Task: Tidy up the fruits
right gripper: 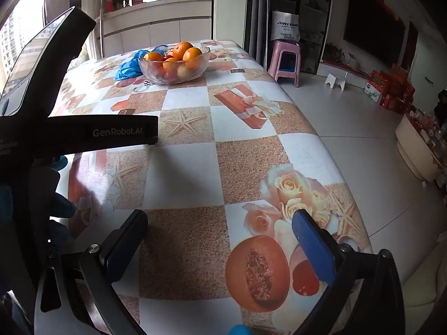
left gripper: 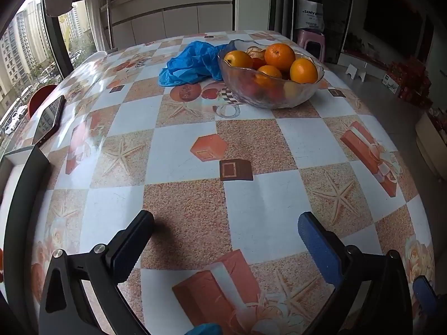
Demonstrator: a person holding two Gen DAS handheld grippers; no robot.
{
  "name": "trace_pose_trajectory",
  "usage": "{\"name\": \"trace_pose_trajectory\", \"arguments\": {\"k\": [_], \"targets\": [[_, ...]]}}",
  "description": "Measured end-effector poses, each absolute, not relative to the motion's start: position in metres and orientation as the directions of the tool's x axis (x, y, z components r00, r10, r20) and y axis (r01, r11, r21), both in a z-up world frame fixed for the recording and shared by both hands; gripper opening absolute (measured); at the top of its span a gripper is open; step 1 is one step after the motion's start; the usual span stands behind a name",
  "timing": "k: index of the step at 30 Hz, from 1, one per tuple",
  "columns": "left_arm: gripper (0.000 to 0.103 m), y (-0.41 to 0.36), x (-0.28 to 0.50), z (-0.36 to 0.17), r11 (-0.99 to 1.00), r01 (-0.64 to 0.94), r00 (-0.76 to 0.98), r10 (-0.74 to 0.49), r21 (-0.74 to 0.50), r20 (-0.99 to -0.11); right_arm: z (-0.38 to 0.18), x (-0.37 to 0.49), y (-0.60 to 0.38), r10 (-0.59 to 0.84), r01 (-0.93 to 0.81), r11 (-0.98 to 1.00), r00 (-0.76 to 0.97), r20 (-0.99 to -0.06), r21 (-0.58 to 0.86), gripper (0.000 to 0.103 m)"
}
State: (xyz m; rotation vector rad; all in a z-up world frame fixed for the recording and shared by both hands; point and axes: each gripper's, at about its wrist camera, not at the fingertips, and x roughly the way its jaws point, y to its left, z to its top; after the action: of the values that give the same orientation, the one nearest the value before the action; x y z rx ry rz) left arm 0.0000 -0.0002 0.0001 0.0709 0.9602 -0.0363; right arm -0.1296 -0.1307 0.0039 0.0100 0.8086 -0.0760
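Note:
A clear glass bowl [left gripper: 304,95] stands at the far end of the table, heaped with oranges [left gripper: 279,48] and some red fruit below them. It also shows in the right wrist view [right gripper: 195,69], with the oranges [right gripper: 183,48] on top. My left gripper [left gripper: 225,227] is open and empty, low over the near part of the table, well short of the bowl. My right gripper [right gripper: 219,222] is open and empty, over the near right part of the table. The left gripper's black body [right gripper: 83,132] fills the left of the right wrist view.
A crumpled blue plastic bag [left gripper: 192,64] lies against the bowl's left side. A dark phone [left gripper: 49,120] lies near the table's left edge. The patterned tablecloth [left gripper: 251,139] covers the table. A pink stool [right gripper: 286,61] stands on the floor beyond the table's right edge.

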Motion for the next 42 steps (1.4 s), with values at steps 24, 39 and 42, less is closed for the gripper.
{"name": "trace_pose_trajectory", "arguments": {"k": [24,39,42], "targets": [[0.103,0.001,0.0,0.0,0.998,0.06,0.575,-0.037,-0.003,-0.818,0.003,-0.122,-0.129,-0.079,0.087,0.996,0.666,-0.742,-0.027,0.103],[0.103,0.001,0.0,0.0,0.999,0.054,0.575,-0.034,-0.003,-0.817,0.003,-0.122,-0.129,-0.08,0.087,0.996,0.667,-0.741,-0.029,0.102],[0.103,0.001,0.0,0.0,0.999,0.054,0.575,-0.034,-0.003,-0.817,0.003,-0.122,-0.129,-0.08,0.087,0.996,0.667,-0.741,-0.029,0.103]]}}
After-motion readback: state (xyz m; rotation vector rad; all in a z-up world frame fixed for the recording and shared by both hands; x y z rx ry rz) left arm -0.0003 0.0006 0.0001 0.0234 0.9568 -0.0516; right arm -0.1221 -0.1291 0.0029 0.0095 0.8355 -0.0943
